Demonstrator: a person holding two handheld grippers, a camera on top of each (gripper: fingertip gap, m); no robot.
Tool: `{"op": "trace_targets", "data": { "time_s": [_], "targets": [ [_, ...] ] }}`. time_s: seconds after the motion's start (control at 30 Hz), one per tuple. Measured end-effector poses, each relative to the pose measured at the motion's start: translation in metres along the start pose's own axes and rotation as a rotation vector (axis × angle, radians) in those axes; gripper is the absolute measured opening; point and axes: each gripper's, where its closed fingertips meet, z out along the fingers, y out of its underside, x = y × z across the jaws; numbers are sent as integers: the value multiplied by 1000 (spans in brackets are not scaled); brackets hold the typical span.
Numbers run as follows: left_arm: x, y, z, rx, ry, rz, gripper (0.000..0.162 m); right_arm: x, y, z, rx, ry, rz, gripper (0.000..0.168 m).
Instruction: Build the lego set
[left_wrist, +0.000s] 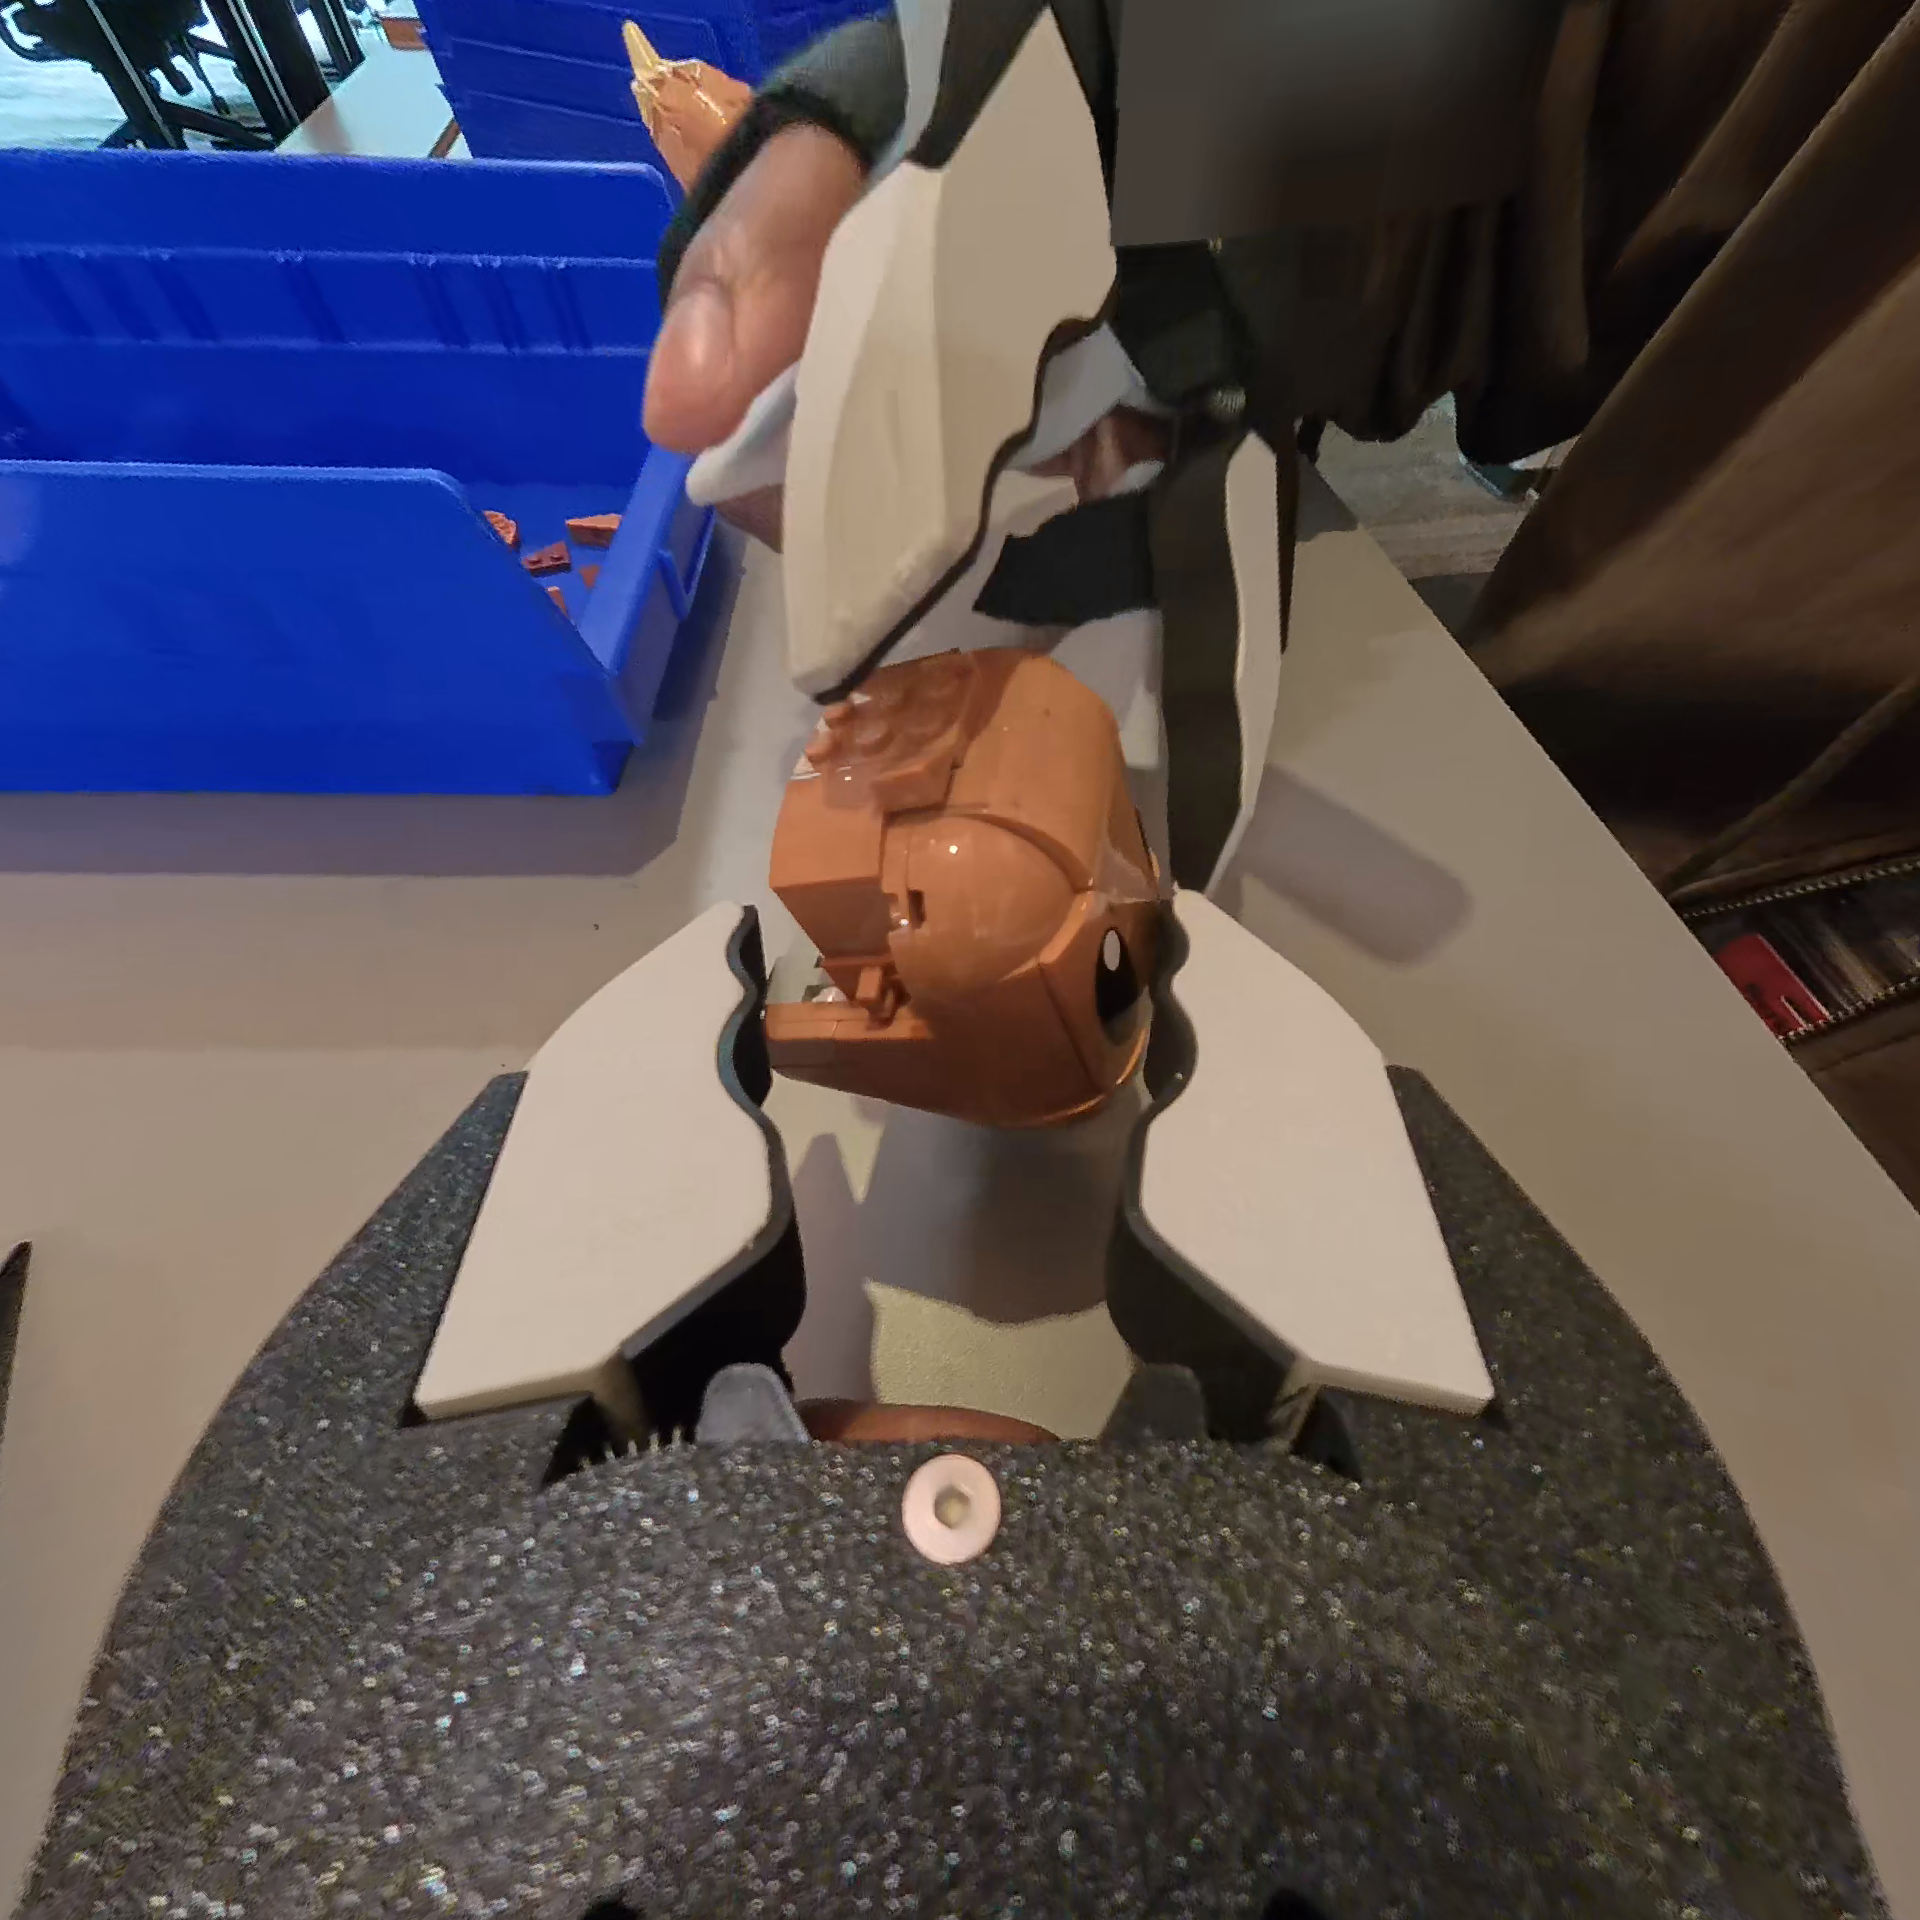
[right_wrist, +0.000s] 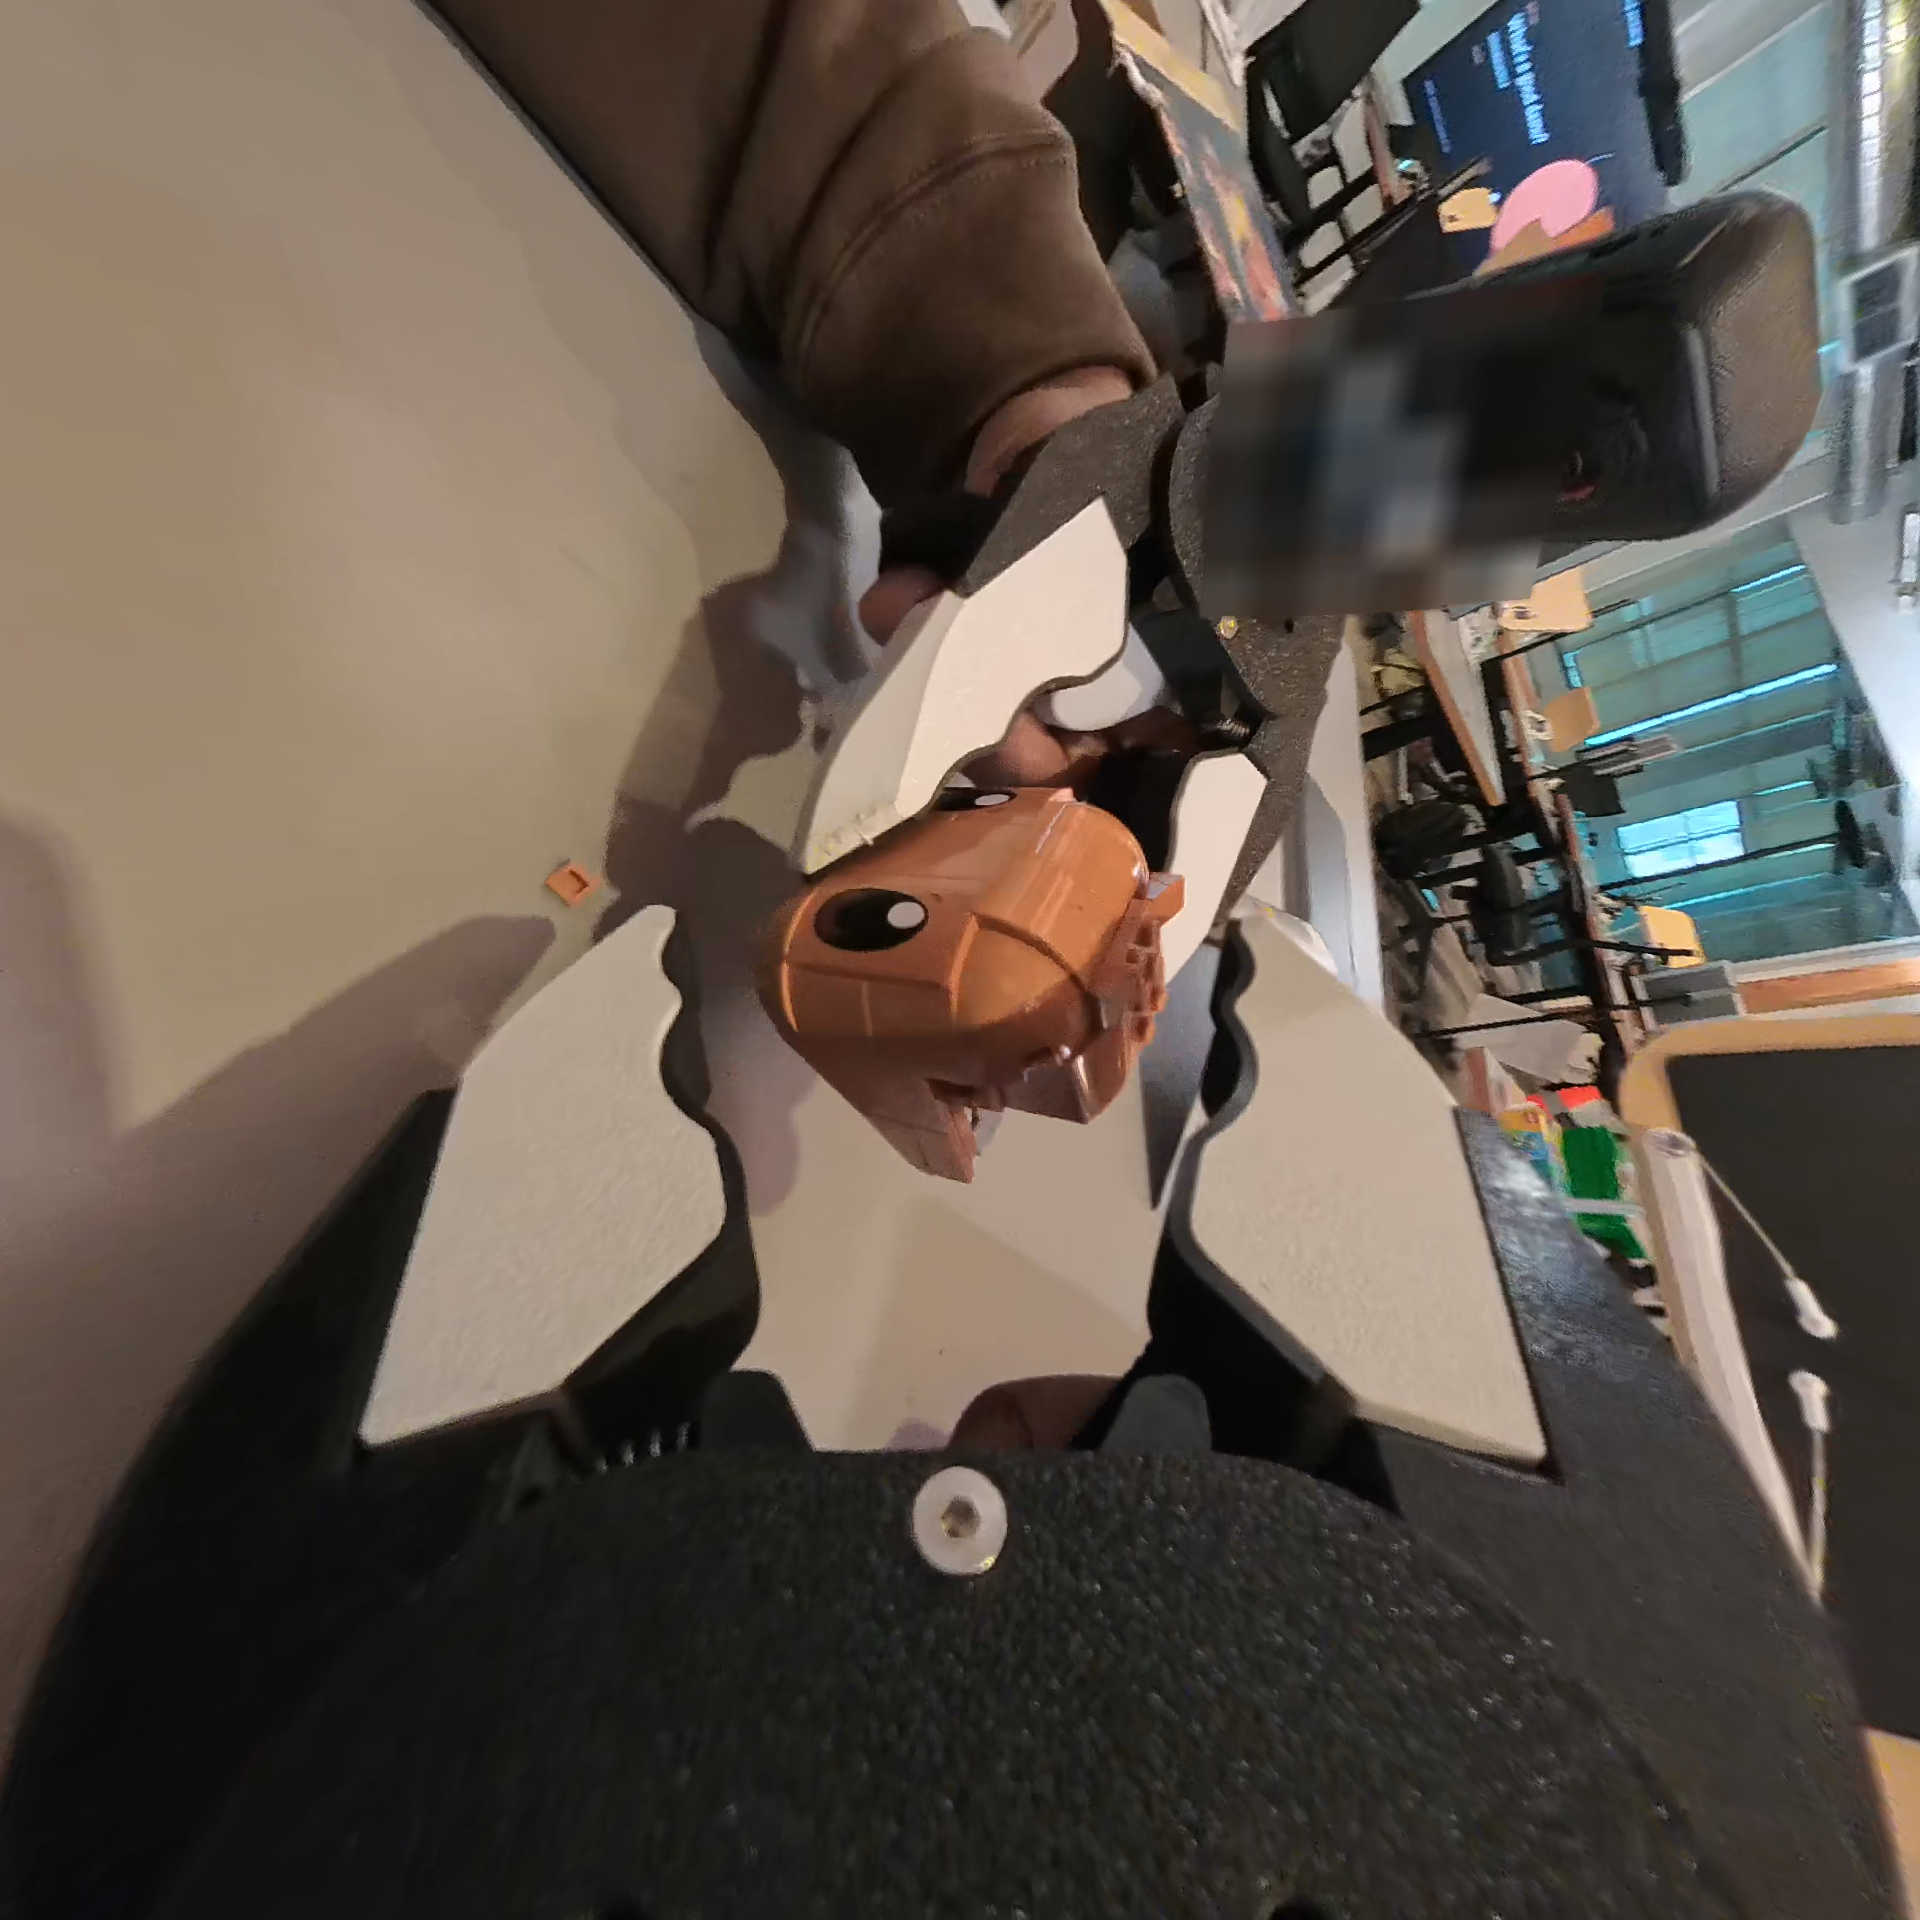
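Left wrist view shows the left gripper (left_wrist: 961, 971) clenched on the brown brick-built head (left_wrist: 966, 914), held above the table (left_wrist: 312, 987) near its edge beside the person, with the blue bin (left_wrist: 312, 623) off to the side. The right gripper (right_wrist: 951, 997) stands spread around the head (right_wrist: 956, 977), not gripping; one fingertip (left_wrist: 831, 675) touches a small plate on top. The head looks light and rigid, its curved faces glossy and slippery, and its small hinged pieces likely pop off. Flat side faces offer the safest hold.
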Motion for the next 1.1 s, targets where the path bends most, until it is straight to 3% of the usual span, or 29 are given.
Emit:
{"op": "trace_targets", "data": {
  "time_s": [0.17, 0.47, 1.1],
  "targets": [
    [1, -1, 0, 1, 2, -7, 71, 2, 0, 9, -1, 67, -41, 103],
    [1, -1, -1, 12, 15, -32, 71, 3, -2, 15, 23, 69, -63, 86],
    [-2, -5, -5, 67, 33, -101, 71, 9, -4, 16, 76, 111, 16, 83]
  ]
}}
